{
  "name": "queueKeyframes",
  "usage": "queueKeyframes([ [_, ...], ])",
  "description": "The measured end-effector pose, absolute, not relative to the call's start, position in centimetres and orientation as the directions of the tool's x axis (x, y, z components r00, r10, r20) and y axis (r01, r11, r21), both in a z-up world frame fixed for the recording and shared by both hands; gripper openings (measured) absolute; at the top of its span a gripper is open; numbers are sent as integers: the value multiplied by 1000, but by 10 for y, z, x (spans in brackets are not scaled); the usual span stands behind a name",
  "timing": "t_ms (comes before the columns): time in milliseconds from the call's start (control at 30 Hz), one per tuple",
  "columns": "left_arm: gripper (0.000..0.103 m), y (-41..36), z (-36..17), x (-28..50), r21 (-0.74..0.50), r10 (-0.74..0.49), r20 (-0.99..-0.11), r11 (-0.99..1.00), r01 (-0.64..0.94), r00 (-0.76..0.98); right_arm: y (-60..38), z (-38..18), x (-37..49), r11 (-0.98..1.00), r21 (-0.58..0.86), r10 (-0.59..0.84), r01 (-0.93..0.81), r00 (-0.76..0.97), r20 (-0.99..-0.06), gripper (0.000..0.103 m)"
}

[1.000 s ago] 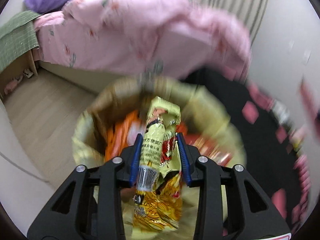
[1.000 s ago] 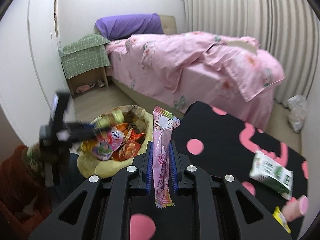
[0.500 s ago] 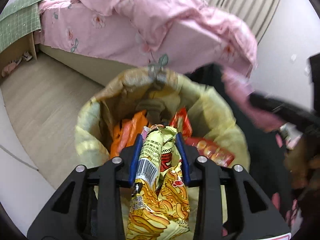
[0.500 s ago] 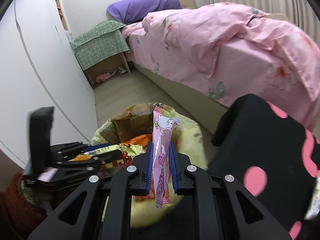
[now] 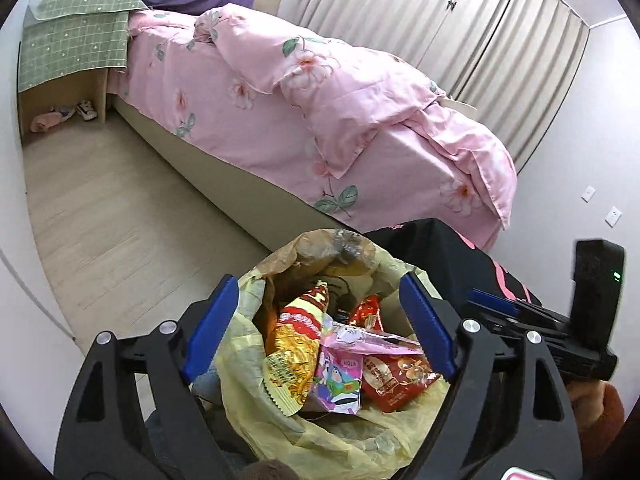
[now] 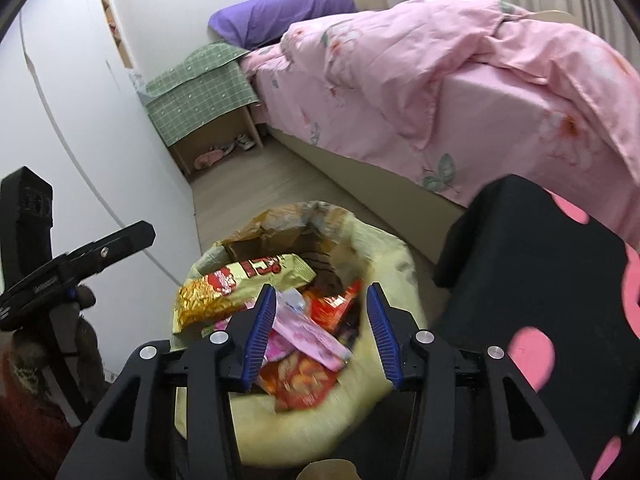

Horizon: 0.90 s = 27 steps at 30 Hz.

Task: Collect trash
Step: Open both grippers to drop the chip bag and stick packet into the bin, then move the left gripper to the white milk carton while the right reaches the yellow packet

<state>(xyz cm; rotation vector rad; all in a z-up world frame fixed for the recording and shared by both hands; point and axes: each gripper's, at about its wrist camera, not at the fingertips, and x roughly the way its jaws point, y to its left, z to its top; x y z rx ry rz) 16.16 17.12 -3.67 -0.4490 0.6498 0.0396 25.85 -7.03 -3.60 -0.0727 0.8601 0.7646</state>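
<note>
A yellow trash bag (image 5: 360, 436) (image 6: 392, 268) stands open on the floor, full of snack wrappers. My left gripper (image 5: 318, 324) hovers over it, its jaws opening with nothing between them. The gold and yellow noodle packet (image 5: 294, 350) (image 6: 236, 284) lies in the bag below. My right gripper (image 6: 320, 332) is also above the bag, jaws opening and empty. The pink wrapper (image 6: 310, 334) (image 5: 360, 340) lies loose on the pile beneath it. A red packet (image 5: 394, 378) sits beside it.
A bed with a pink floral quilt (image 5: 320, 92) runs along the far side. A black rug with pink dots (image 6: 540, 280) lies right of the bag. A nightstand under a green cloth (image 5: 72, 48) stands by the wall. Wooden floor (image 5: 120, 232) stretches left.
Both grippers let go: the noodle packet dropped from the left jaws and the pink wrapper from the right into the bag. The left gripper rose; the right one came down over the bag.
</note>
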Motion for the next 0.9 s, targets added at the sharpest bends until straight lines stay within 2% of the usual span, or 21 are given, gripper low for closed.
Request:
queueKeyframes([
  [200, 81, 147, -41, 169, -385, -157, -610, 915, -118, 776, -146, -25, 218, 809, 162, 503, -565, 524, -687, 45],
  [533, 81, 17, -32, 192, -339, -427, -579, 901, 271, 695, -307, -21, 143, 947, 41, 259, -318, 686, -680, 45],
  [767, 83, -96, -27, 220, -302, -611, -586, 774, 556, 533, -417, -31, 112, 991, 79, 133, -108, 729, -671, 45],
  [900, 84, -163, -24, 250, -216, -642, -632, 684, 697, 435, -448, -43, 102, 994, 100, 94, -37, 737, -669, 45],
])
